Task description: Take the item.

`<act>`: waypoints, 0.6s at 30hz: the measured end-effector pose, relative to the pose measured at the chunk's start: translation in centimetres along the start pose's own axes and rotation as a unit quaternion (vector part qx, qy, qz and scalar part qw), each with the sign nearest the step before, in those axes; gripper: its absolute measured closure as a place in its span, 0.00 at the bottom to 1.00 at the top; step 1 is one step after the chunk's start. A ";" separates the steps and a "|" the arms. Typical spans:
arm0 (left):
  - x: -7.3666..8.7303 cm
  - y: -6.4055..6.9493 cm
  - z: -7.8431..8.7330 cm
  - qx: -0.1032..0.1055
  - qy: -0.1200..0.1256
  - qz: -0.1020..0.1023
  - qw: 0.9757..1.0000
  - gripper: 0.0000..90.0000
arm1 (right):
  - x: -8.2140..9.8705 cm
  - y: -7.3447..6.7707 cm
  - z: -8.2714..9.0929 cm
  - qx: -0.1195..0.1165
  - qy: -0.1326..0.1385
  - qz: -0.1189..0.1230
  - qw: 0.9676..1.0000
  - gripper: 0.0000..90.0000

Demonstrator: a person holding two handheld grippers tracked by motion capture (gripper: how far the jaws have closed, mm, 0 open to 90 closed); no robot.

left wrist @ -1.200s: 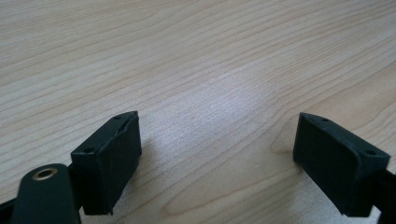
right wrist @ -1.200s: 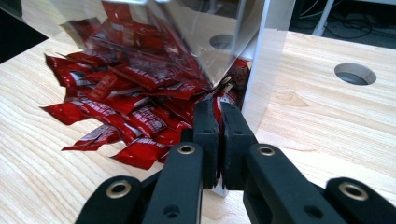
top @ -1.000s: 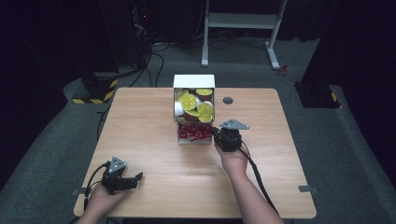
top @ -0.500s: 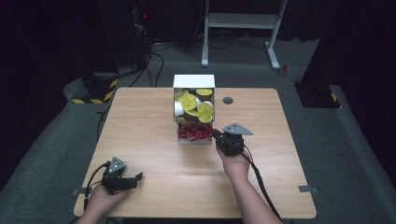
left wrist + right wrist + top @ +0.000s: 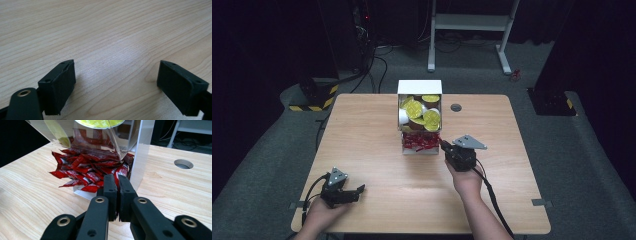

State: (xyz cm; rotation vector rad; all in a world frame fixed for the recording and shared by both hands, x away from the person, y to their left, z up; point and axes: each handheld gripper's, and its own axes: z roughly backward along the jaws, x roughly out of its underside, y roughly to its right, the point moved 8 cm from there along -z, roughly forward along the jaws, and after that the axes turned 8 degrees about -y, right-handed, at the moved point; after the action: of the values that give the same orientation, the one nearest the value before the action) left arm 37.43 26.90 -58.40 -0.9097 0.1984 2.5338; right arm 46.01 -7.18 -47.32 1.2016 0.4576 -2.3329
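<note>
Table (image 5: 377, 125) w/ clear dispenser box (image 5: 420, 120) mid-back, red sachets (image 5: 87, 171) spilling from its bottom tray. Right gripper (image 5: 117, 181) clenched, nothing held, tips at the pile; I'd open jaws first, pinch 1 sachet edge. Left gripper (image 5: 116, 82) released, idle

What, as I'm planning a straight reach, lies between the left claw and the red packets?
Bare wooden table, seen in the high view: nothing stands between the left claw and the red packets.

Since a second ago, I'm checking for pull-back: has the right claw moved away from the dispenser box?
Yes. The right claw has backed toward the table's near-right, away from the dispenser box; its jaws are shut.
</note>
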 end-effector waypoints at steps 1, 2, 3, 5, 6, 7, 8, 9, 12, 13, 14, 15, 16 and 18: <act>0.0 0.0 0.0 0.000 0.000 0.000 1.000 0.17 | 0.1 0.0 0.1 0.000 0.000 -0.001 1.000 0.97; 0.0 0.0 0.0 0.000 0.000 0.000 1.000 0.17 | 0.1 0.0 0.2 0.001 0.001 0.000 1.000 0.97; 0.0 0.0 0.0 0.000 0.000 0.000 1.000 0.17 | 0.2 0.0 0.3 0.001 0.001 0.000 1.000 0.97; 0.0 0.0 0.0 0.000 0.000 0.000 1.000 0.17 | 0.3 -0.1 0.5 0.000 0.002 -0.001 1.000 0.97; 0.0 0.0 0.0 0.000 0.000 0.000 1.000 0.17 | 0.3 -0.1 0.6 0.000 0.003 0.000 1.000 0.97; 0.0 0.0 0.0 0.000 0.000 0.000 1.000 0.17 | 0.3 -0.1 0.7 0.000 0.003 0.001 1.000 0.97; 0.0 0.0 0.0 0.000 0.000 0.000 1.000 0.17 | 0.3 -0.1 0.8 0.001 0.003 0.000 1.000 0.97; 0.0 0.0 0.0 0.000 0.000 0.000 1.000 0.17 | 0.3 -0.1 0.8 0.000 0.004 0.002 1.000 0.97; 0.0 0.0 0.0 0.001 0.000 0.001 1.000 0.17 | 0.3 -0.1 1.1 0.002 0.004 0.003 1.000 0.97; 0.0 0.0 0.0 0.000 0.000 0.000 1.000 0.17 | 0.4 -0.1 1.2 0.001 0.004 0.000 1.000 0.97; 0.0 0.0 0.0 0.000 0.001 0.001 1.000 0.17 | 0.4 -0.1 1.3 0.002 0.004 0.002 1.000 0.97; 0.0 0.0 0.0 0.000 0.000 0.000 1.000 0.17 | 0.4 -0.2 1.3 0.002 0.005 0.003 1.000 0.97; 0.0 0.0 0.0 0.000 0.000 0.000 1.000 0.17 | 0.5 -0.2 1.5 0.002 0.005 0.004 1.000 0.97; 0.0 0.0 0.0 0.001 0.000 0.000 1.000 0.17 | 0.5 -0.2 1.7 0.001 0.008 0.002 1.000 0.97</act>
State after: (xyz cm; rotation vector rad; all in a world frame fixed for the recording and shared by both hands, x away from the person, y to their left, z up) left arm 37.43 26.90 -58.40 -0.9095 0.2001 2.5339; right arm 44.52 -7.97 -46.78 1.2208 0.4584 -2.3225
